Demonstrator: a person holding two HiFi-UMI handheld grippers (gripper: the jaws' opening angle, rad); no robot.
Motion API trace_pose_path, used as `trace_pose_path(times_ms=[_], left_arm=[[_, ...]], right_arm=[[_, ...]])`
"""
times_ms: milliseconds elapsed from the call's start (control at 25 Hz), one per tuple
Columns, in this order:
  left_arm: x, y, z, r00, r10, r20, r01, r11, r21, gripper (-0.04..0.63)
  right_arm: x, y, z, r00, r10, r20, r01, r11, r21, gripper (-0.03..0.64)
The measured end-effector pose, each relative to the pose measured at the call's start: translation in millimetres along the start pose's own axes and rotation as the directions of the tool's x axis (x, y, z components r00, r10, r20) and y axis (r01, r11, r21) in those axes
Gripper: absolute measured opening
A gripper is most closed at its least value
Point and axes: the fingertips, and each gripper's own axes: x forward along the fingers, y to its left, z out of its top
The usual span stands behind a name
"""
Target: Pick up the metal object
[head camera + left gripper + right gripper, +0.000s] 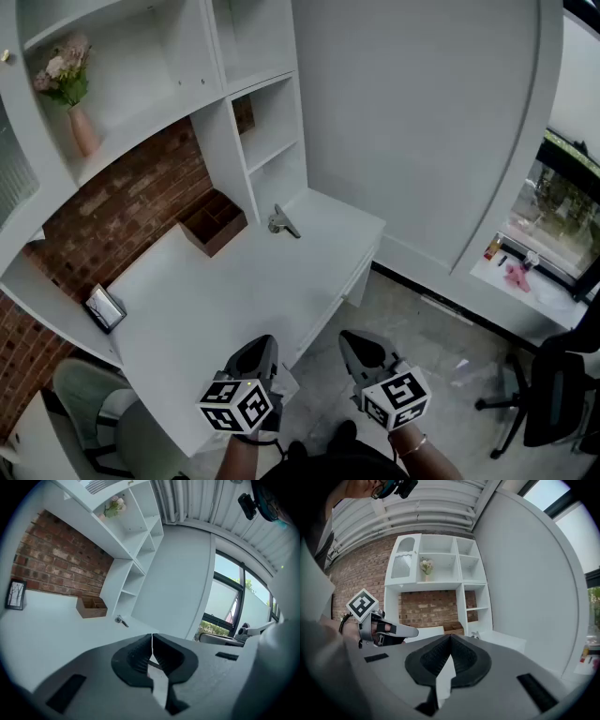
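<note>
A home study: a white desk (216, 300) against a brick wall (122, 211), built-in shelves (272, 122) with a vase of flowers (80, 127), and a swivel chair (553, 394).

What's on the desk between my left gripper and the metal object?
Nothing: the head view shows only bare white desk between the left gripper and the metal object; the wooden box sits off to one side.

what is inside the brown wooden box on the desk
The open-topped wooden box shows a divider and dark compartments with nothing visible in them. Its walls hide part of the floor, so small items cannot be ruled out.
</note>
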Motion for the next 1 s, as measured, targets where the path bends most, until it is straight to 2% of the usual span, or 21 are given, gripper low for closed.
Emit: trace_pose_path(times_ms=[520, 720, 1000], left_arm=[[28, -16, 5, 0.998, 0.055, 0.019, -0.056, 0.998, 0.025, 0.015], [36, -32, 9, 0.997, 0.065, 0.044, -0.065, 0.998, 0.005, 0.015], [46, -36, 14, 0.995, 0.091, 0.05, -0.093, 0.995, 0.036, 0.015]], right_arm=[[-8, -36, 4, 0.998, 0.05, 0.042, -0.051, 0.998, 0.04, 0.005], [-24, -55, 7, 0.998, 0.044, 0.046, -0.046, 0.998, 0.039, 0.005], [-31, -74, 15, 0.996, 0.045, 0.076, -0.049, 0.998, 0.047, 0.005]])
